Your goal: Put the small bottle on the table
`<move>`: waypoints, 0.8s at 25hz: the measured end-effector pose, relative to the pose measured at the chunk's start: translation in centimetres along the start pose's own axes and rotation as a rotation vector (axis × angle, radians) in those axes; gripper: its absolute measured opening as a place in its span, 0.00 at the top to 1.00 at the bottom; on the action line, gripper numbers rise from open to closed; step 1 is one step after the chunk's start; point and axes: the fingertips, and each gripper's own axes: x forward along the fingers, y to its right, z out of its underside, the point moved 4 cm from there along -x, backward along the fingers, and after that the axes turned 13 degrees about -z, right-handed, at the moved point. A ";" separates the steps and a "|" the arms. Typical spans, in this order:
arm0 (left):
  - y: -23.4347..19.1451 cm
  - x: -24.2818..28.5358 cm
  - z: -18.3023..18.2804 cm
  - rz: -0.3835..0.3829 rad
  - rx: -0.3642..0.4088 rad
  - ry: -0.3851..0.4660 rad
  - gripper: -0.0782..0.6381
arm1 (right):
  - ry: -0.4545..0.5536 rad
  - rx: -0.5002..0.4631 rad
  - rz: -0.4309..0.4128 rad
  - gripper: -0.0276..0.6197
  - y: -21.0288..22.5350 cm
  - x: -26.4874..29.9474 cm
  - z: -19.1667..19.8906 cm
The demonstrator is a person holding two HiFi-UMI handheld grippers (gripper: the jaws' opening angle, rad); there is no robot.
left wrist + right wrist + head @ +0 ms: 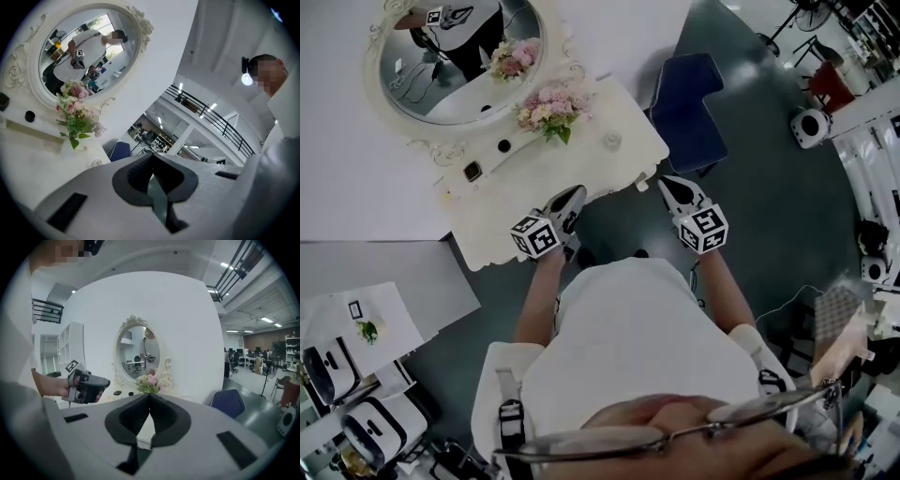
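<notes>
So the person is standing in front of a white table (581,169) with an oval mirror (450,84) at the back, and the flowers (548,108) are sitting right in front of that mirror. The bottle (611,141) is already sitting on the table, just right of the flowers and a bit nearer the person. It's looking small and pale, and I can't make out much more than that. Left of the flowers a little black round thing (504,146) is lying on the table, and further left a small dark square one (472,172).

The left hand-held gripper (574,197) is hovering over the table's front edge, nearer the person than the flowers, jaws pressed fully together with nothing between them. The right hand-held gripper (672,189) is hanging further right of the flowers, just off the table's front corner and over the floor, also clamped closed and carrying nothing. Neither one is touching the bottle. A blue chair (689,98) is sitting well right of the flowers, beyond the table's end
</notes>
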 end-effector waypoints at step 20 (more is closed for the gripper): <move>1.8 0.9 -1.1 -0.042 0.127 0.040 0.89 | 0.017 -0.023 -0.026 0.95 1.1 -0.6 -0.6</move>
